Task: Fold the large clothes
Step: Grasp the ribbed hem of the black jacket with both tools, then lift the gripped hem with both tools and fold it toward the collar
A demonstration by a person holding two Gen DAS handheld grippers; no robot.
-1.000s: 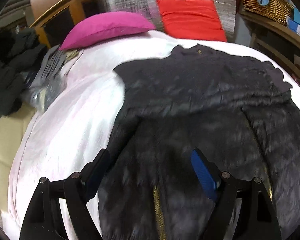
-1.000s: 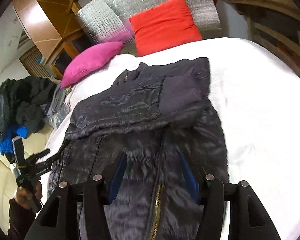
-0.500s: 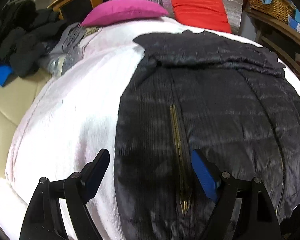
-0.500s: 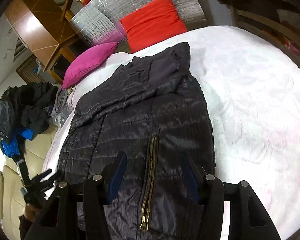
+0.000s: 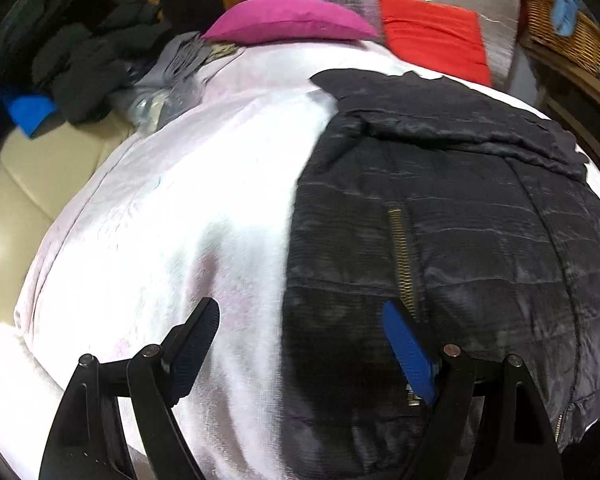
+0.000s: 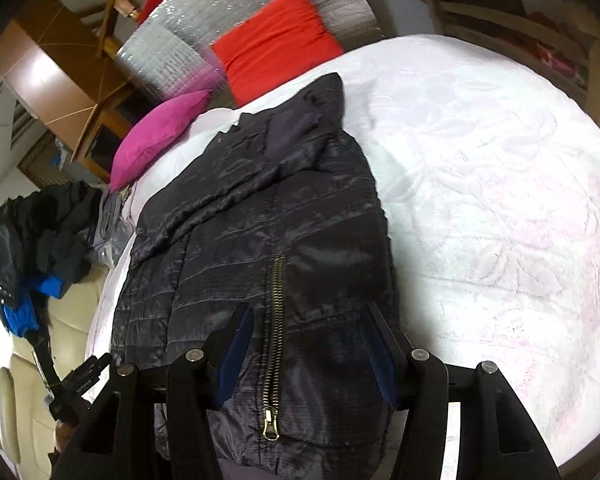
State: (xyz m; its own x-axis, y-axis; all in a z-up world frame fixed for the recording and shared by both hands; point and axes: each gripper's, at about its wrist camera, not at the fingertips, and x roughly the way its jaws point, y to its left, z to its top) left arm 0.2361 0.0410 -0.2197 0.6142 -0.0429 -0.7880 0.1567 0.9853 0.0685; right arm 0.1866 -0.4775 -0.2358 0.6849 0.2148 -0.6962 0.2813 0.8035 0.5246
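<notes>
A black quilted jacket (image 5: 480, 240) lies flat on the white bedspread (image 5: 172, 220), collar at the far end and sleeves folded across its chest. Its brass zipper (image 6: 276, 308) runs down the front to a pull near the hem. My left gripper (image 5: 300, 316) is open and hovers over the jacket's left edge near the hem, one finger over the bedspread, the other over the fabric. My right gripper (image 6: 308, 314) is open above the lower front, with the zipper between its fingers. Neither gripper presses on the cloth.
A magenta pillow (image 5: 288, 20) and a red cushion (image 5: 432, 36) lie at the head of the bed against a silver foil sheet (image 6: 168, 52). Dark clothes (image 5: 88, 68) are piled on a beige sofa (image 5: 24, 184) at the left. A wicker basket (image 5: 560, 28) stands at the right.
Both grippers have drawn back toward the jacket's hem. The left one slid left until the jacket's edge came between its fingers. The zipper pull and hem have come into the right view.
</notes>
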